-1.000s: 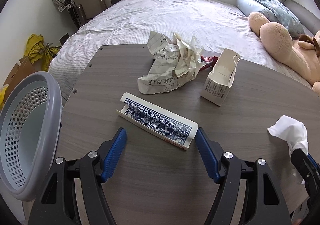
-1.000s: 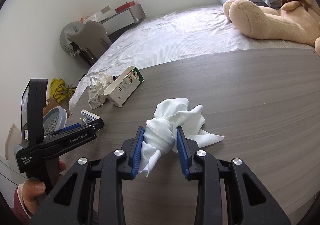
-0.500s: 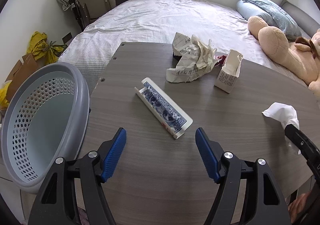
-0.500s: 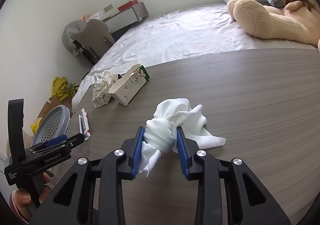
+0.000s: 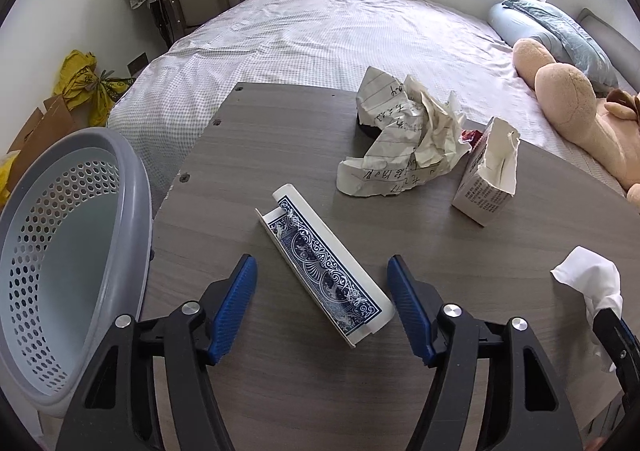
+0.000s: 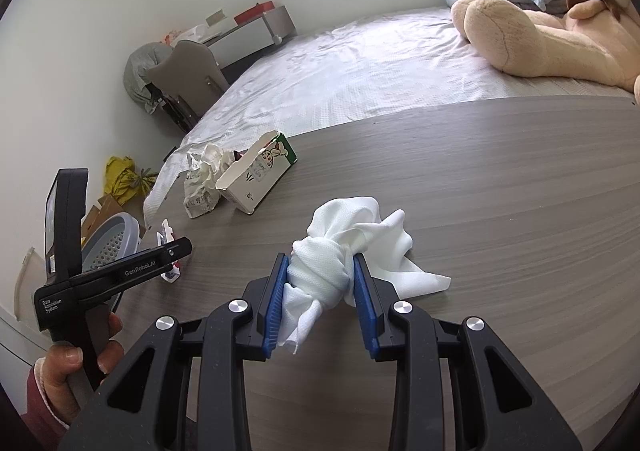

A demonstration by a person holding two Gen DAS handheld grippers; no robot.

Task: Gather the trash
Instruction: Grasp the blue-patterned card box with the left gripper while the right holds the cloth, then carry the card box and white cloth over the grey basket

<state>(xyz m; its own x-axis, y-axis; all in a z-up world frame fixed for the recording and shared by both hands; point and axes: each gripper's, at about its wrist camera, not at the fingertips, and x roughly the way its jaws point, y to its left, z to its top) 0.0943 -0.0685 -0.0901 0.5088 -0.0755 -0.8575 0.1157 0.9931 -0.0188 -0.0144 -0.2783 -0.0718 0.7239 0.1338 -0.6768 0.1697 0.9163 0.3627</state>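
Grey wood-grain table (image 6: pixel 500 191) carries a knotted white tissue (image 6: pixel 320 275) pinched in the right gripper (image 6: pixel 320 291), while the left gripper (image 5: pixel 322 305), jaws closing, straddles an untouched blue-patterned card box (image 5: pixel 326 269).

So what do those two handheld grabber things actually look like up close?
Both are black plastic frames with silver bolts and ribbed blue pads lining the jaws. The left gripper carries white lettering, "GenRobot.AI" and "Data Acquisition System", on a pistol-style handle. The left hand holding it shows a dark red sleeve with a pale cuff.
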